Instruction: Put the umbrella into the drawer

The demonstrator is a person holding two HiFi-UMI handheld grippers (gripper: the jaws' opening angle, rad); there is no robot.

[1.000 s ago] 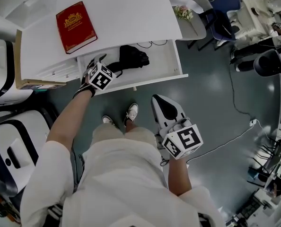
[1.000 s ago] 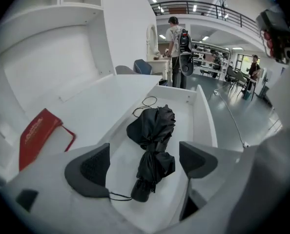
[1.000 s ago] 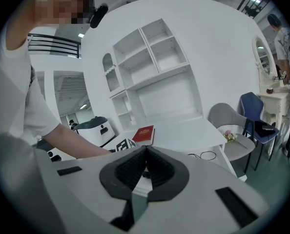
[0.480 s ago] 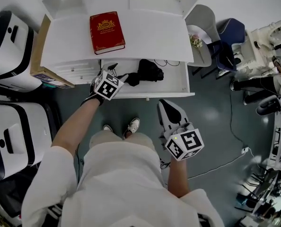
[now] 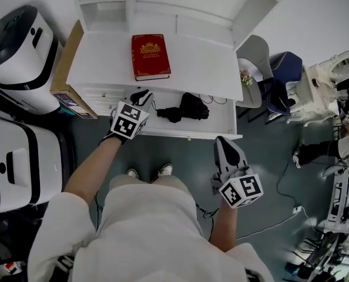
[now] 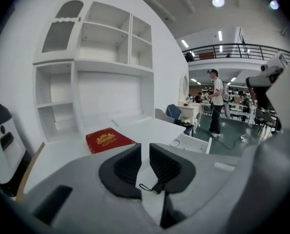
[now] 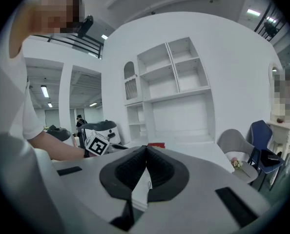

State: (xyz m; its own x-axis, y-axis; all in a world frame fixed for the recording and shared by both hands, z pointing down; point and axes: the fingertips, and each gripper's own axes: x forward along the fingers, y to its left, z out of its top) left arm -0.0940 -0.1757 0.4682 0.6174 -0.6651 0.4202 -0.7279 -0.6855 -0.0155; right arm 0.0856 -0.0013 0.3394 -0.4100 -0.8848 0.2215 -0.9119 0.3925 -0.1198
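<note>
The black folded umbrella [image 5: 184, 108] lies inside the open white drawer [image 5: 186, 134] under the desk top, with nothing holding it. My left gripper [image 5: 143, 95] hovers over the drawer's left end, just left of the umbrella's handle. Its jaws are closing and nothing is in the narrow gap left between them [image 6: 145, 149]. My right gripper [image 5: 224, 141] hangs in front of the drawer's right corner, clear of it, shut and empty [image 7: 146, 148]. A red book [image 5: 150, 56] lies on the desk top, also seen in the left gripper view [image 6: 108, 139].
White shelving [image 5: 163, 4] rises behind the desk. Two large white machines [image 5: 22, 51] [image 5: 19, 163] and a cardboard box [image 5: 66, 69] stand at the left. A grey chair [image 5: 254, 54] and a blue chair [image 5: 285, 69] are at the right. My feet [image 5: 150, 172] are before the drawer.
My left gripper has risen out of the drawer away from the umbrella, which stays where it lay, and its jaws have drawn together. My right gripper has lifted slightly.
</note>
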